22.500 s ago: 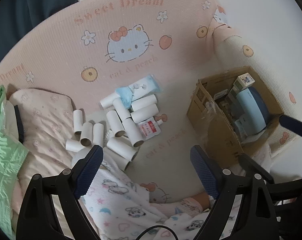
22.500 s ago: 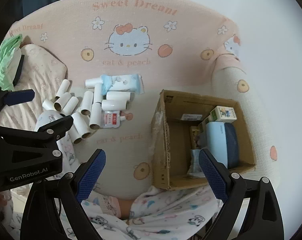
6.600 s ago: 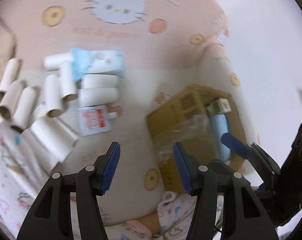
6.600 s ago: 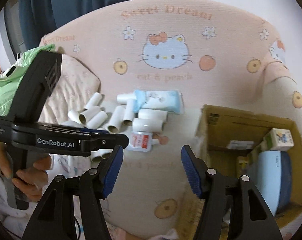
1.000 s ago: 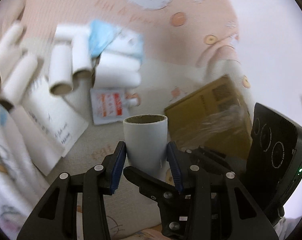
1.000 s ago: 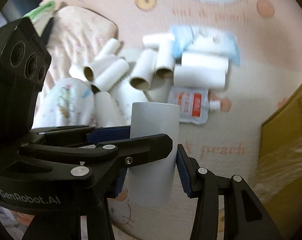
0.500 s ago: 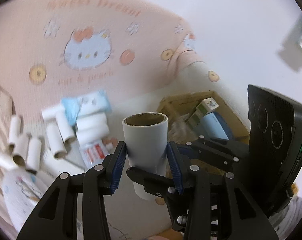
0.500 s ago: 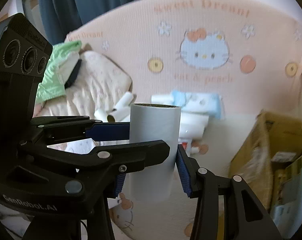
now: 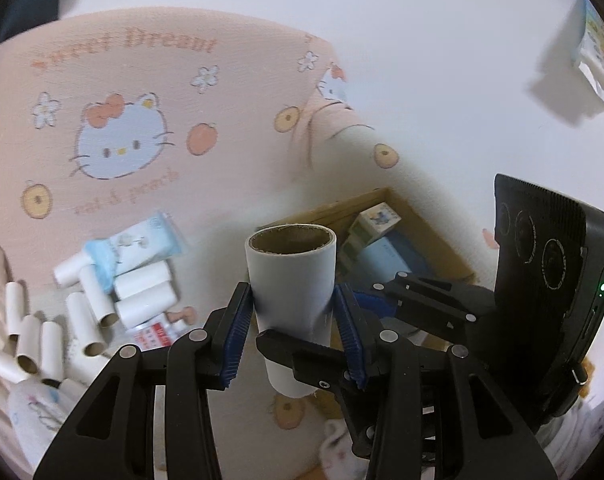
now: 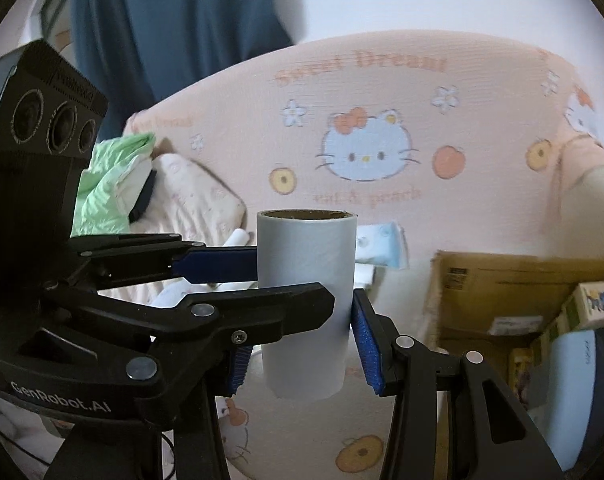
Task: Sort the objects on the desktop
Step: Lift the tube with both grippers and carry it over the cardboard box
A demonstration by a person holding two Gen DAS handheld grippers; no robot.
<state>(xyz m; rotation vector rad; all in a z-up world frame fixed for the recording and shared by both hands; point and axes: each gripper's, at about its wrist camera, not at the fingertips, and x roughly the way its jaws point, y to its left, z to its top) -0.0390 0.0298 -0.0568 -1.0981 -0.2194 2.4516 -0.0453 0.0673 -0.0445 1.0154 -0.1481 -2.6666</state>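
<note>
Below, a pink cartoon-cat bedspread point(image 9: 150, 92) covers the bed, and a cardboard box point(image 10: 477, 284) sits on it to the right with a blue case point(image 10: 573, 376) and small cartons inside. Left of the box lies a heap of white paper tubes point(image 9: 102, 304) around a blue wipes pack point(image 9: 142, 244) and a red-labelled pouch point(image 9: 154, 334). Held upright above all this, one larger cardboard tube point(image 9: 292, 296) is pinched by both claws at once: the left claw point(image 9: 292, 332) presses its blue pads on the tube's sides, and the right claw point(image 10: 302, 344) grips it crosswise, lower down.
</note>
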